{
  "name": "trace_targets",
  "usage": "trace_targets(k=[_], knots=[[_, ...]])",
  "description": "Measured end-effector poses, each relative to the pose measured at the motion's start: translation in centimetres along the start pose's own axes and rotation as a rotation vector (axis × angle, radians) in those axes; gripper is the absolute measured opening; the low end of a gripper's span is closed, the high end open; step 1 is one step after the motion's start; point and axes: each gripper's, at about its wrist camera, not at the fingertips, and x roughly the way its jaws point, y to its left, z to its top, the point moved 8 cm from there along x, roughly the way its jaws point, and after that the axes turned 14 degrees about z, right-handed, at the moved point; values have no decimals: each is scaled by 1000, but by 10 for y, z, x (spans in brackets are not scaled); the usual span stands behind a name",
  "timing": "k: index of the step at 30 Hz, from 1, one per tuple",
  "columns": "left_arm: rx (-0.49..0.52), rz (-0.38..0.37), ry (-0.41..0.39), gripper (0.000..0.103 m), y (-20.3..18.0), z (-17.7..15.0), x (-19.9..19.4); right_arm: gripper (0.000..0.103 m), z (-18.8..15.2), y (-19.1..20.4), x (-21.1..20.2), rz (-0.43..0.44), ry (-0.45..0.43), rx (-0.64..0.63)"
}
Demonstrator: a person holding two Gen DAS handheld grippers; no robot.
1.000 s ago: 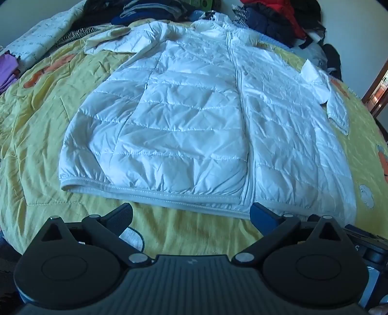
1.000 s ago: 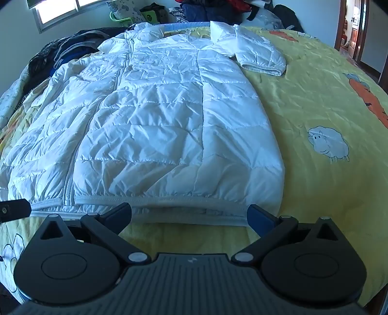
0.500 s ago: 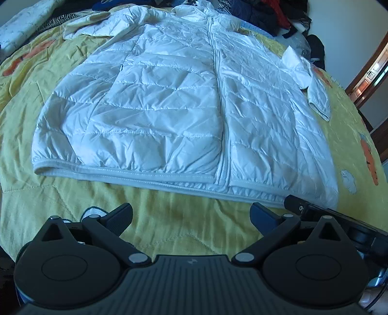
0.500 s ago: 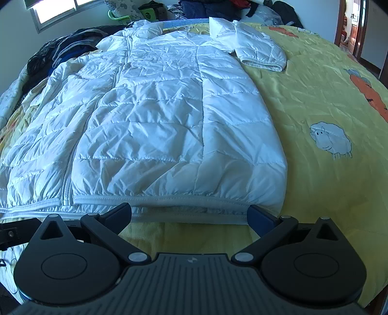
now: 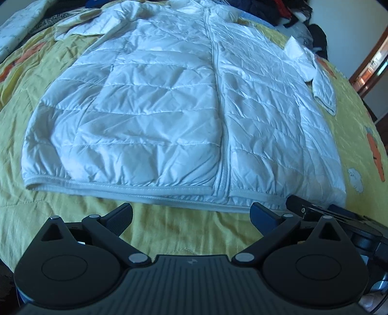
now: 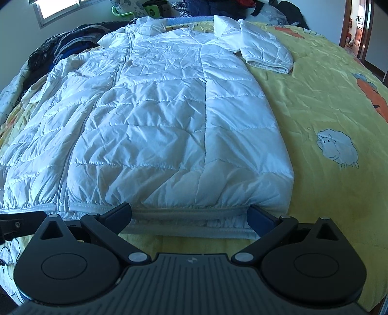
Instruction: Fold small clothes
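A white quilted puffer jacket (image 5: 169, 109) lies flat and zipped on a yellow bedspread (image 5: 169, 225), hem towards me; it also shows in the right wrist view (image 6: 157, 126). Its right sleeve (image 6: 266, 53) is folded out to the side. My left gripper (image 5: 191, 213) is open and empty, just short of the hem near the zip. My right gripper (image 6: 190, 213) is open with its fingertips (image 6: 121, 212) at the hem of the jacket's right half. The right gripper's finger (image 5: 305, 208) shows at the right of the left wrist view.
A pile of dark clothes (image 6: 60, 48) lies along the far and left side of the bed. A window (image 6: 55, 9) is at the back left, a wooden door frame (image 6: 346, 24) at the right. The bedspread (image 6: 327, 97) has sheep and carrot prints.
Both grippers have moved forward towards the jacket's hem. The right gripper's fingertips now reach the hem edge. Both stay open.
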Motion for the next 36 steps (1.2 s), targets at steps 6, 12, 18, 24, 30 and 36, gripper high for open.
trace_targets(k=[6, 12, 18, 24, 30, 36], knots=[[29, 3, 18, 103, -6, -2, 6, 103, 0, -1, 3, 8, 3, 6], [22, 16, 25, 103, -4, -1, 8, 102, 0, -2, 5, 11, 5, 8], [20, 17, 16, 103, -3, -1, 4, 102, 0, -1, 3, 11, 3, 13], [10, 14, 14, 103, -2, -3, 2, 103, -2, 1, 0, 8, 3, 13], [-10, 29, -39, 103, 10, 13, -5, 103, 7, 2, -13, 37, -22, -2], [-55, 90, -142, 103, 27, 60, -4, 103, 46, -8, -34, 73, -97, -16]])
